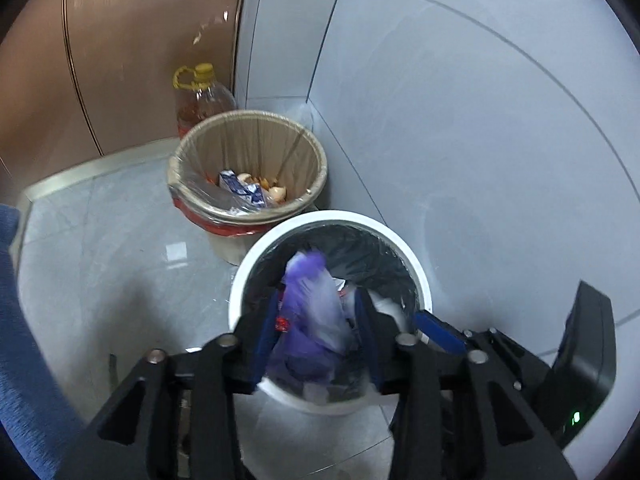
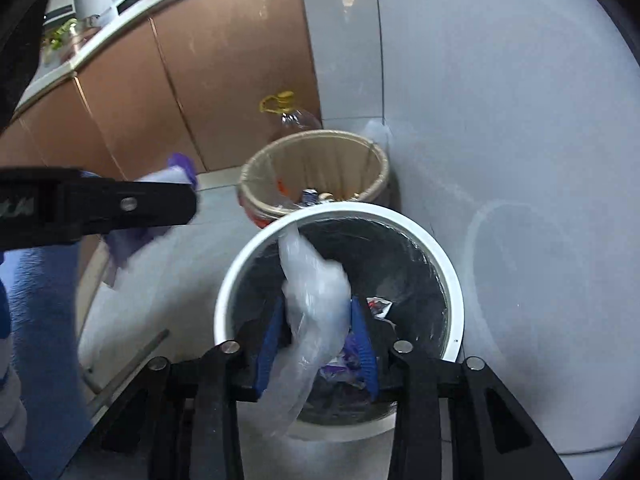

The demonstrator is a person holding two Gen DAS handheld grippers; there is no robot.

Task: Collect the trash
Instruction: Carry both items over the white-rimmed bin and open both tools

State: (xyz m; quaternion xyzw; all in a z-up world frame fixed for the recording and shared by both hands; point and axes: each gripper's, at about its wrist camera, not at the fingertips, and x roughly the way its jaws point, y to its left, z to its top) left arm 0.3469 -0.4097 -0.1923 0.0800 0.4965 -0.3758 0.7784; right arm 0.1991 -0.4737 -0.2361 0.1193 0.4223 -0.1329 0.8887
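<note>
Risk ahead: thin plastic slipping or tearing, spilling beside the white bin [image 2: 240,276] rather than in. Above that bin, left gripper [image 1: 316,320] clamped on a purple bag [image 1: 308,300]; right gripper [image 2: 318,320] clamped on a clear bag [image 2: 312,296] trailing over the near rim. Counted: two grippers, two bags, two bins. Behind the white bin, touching it, a beige bin [image 1: 248,136]; behind that, one oil bottle [image 1: 204,96].

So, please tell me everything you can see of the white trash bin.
The white trash bin is round, looks plastic, and stands upright on the pale tiled floor. A black bag lines it, with scraps at the bottom. It sits right beside the beige bin. The right gripper holds a clear plastic bag above its opening.
</note>
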